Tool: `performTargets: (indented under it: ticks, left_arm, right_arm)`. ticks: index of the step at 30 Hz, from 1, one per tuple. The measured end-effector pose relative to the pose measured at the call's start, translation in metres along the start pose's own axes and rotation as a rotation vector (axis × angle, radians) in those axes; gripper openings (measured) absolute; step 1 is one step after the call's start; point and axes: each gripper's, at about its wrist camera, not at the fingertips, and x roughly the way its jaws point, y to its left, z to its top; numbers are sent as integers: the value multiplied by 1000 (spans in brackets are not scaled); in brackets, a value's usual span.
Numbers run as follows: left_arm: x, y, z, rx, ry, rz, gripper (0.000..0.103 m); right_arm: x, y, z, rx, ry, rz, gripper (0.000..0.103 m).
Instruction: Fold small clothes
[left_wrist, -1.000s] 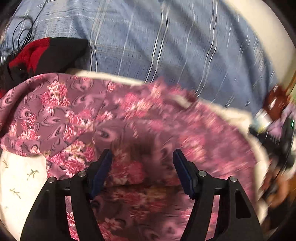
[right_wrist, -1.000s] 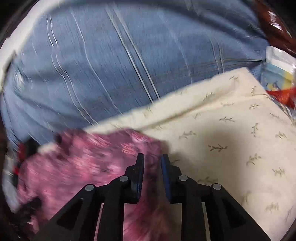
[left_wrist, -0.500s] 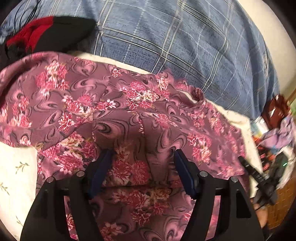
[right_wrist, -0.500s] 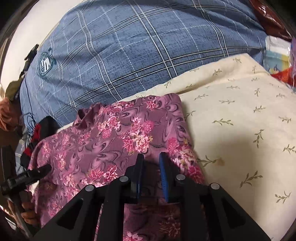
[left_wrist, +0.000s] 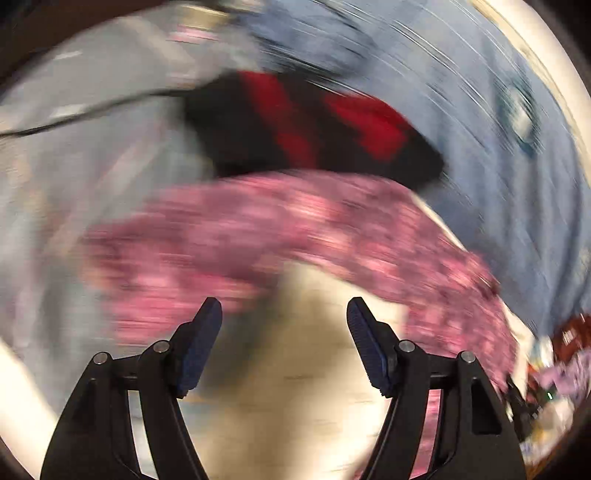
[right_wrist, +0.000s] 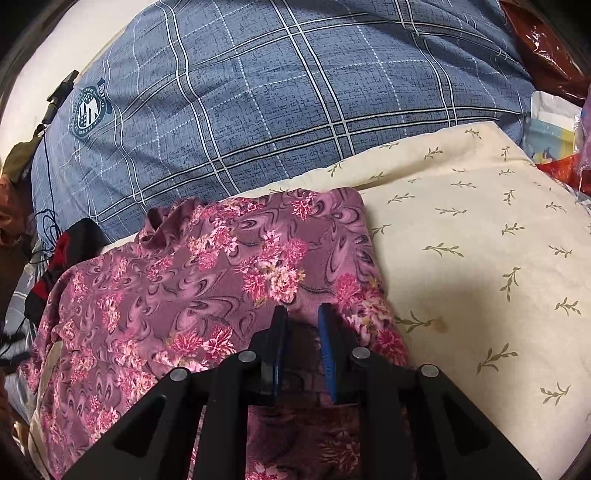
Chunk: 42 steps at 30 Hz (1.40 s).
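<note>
A: While the left wrist view is smeared with blur, the right wrist view is sharp, so what fills it?

B: Biggest is the blue plaid duvet (right_wrist: 295, 92) across the back, with a round crest badge (right_wrist: 88, 109) printed near its left end. Below it lies the cream pillow (right_wrist: 480, 258) with small green sprigs

A: And the garment?

B: The purple floral garment (right_wrist: 207, 280) lies spread on the left part of that pillow, its right edge folded into a straight line running up to a rounded corner beside the duvet. In the blurred view it shows as a pink band (left_wrist: 295, 229) arching above bare cream fabric

A: What sits at the far left?

B: A black and red cloth (right_wrist: 62, 254), partly tucked behind the garment where it meets the duvet; the other view has it as a dark patch (left_wrist: 314, 125) above the pink band

A: How do the tools stand?

B: The right gripper (right_wrist: 301, 314) is nearly closed, its blue pads low over the floral fabric near the folded edge; a ridge of cloth lies in the narrow gap, but I cannot tell whether it is pinched. The left gripper (left_wrist: 284, 310) is spread wide with nothing between its fingers, only cream cloth beyond them

A: Anything small?

B: A brownish stain (right_wrist: 441, 325) on the pillow, right of the garment
</note>
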Motion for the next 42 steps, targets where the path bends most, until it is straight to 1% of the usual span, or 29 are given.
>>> performTargets:
  ticks: [2,5,6,9,11,12,13,14,15,16,18,20,22,24,28,30,32,33,34,35,36,39,42]
  left_arm:
    - [-11,40,4,-64,-20,58,70]
    - [-7,71,9,-146,-16,84,70]
    - [-1,78,10,-163,-9,72,70]
    - [19,82,12,-164,26,80,70]
    - [40,82,11,-171,78,52,67]
    - [48,82,10,-187,98,34,58]
    - [54,82,8,-204,114,8,19]
    - [57,80,8,-216,131,-11,4]
    - [57,78,7,-232,132,-30,4]
    - [51,74,5,-243,105,-30,4]
    - [39,63,4,-229,74,-44,4]
    - [20,46,3,-204,47,-79,4]
    - [0,24,3,-169,20,-111,4]
    - [-10,-1,7,-140,8,-142,4]
    - [-19,-47,14,-105,-4,-175,4]
    - [-30,-50,21,-103,-19,-178,4]
    - [-43,-59,22,-107,-41,-219,4]
    - [-50,-61,21,-104,-58,-219,4]
    - [-60,-67,21,-91,-81,-217,4]
    - [-65,-75,21,-74,-86,-233,4]
    - [-66,-80,22,-61,-82,-242,4]
    - [-59,-119,20,9,-45,-260,4]
    - [-41,-165,13,60,11,-315,4]
  right_arm:
    - [0,-1,0,7,-1,7,19]
    - [0,-1,0,10,-1,11,19]
    - [0,-1,0,10,-2,10,19]
    - [0,-2,0,11,-2,12,19]
    - [-1,-2,0,15,-3,17,19]
    - [-1,-3,0,18,-3,20,19]
    - [-1,-3,0,20,-4,22,19]
    - [-1,-4,0,23,-4,25,19]
    - [-2,-4,0,25,-4,27,19]
    - [-2,-4,0,25,-4,28,19]
    - [-2,-5,0,29,-5,34,19]
    - [-2,-6,0,37,-6,43,19]
    - [-2,-8,0,46,-8,54,19]
    - [-3,-10,0,54,-10,65,19]
    - [-4,-12,0,68,-13,83,19]
    - [-4,-14,0,76,-15,94,19]
    - [-4,-15,0,86,-17,107,19]
    - [-4,-17,-1,92,-19,115,19]
    - [-4,-18,-1,98,-20,124,19]
    - [-4,-19,-1,104,-21,132,19]
    - [-4,-21,-1,112,-23,142,19]
    - [-4,-25,-2,134,-28,169,19]
    - [-4,-26,-2,144,-33,182,19]
